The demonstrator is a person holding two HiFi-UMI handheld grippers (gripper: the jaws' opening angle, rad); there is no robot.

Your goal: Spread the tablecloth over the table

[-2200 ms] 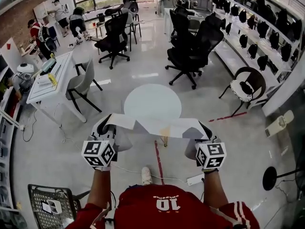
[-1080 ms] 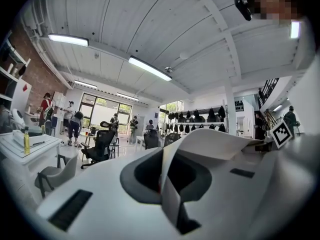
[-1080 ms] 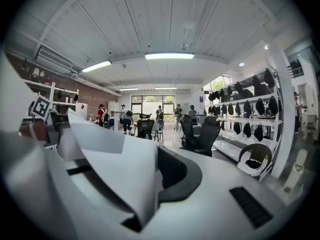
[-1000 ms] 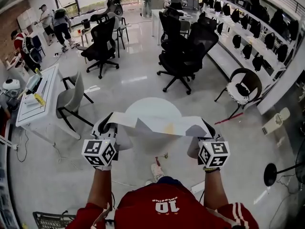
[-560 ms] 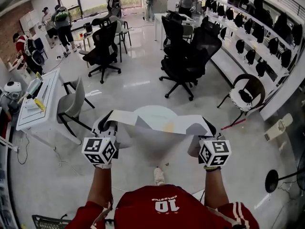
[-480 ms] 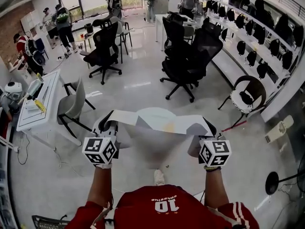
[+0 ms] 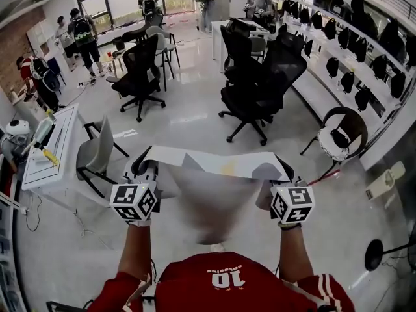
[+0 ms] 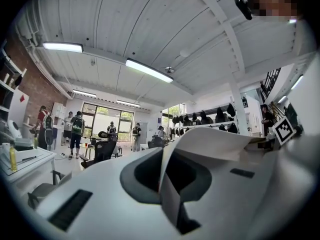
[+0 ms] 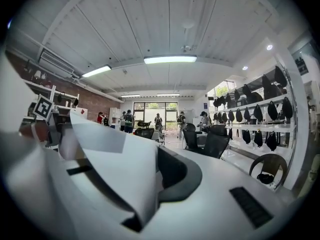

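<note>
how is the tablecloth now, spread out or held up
Held up, not spread: the tablecloth hangs between the left gripper and right gripper, each clamped on its top edge.

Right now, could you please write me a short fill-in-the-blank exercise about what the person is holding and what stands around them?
1. The left tongs and the right tongs are both ____ on the upper edge of the tablecloth.
2. The tablecloth hanging between them is ____ in colour.
3. The person's shirt is ____.
4. The office chairs beyond the cloth are ____.
Missing words: shut; white; red; black.
</note>
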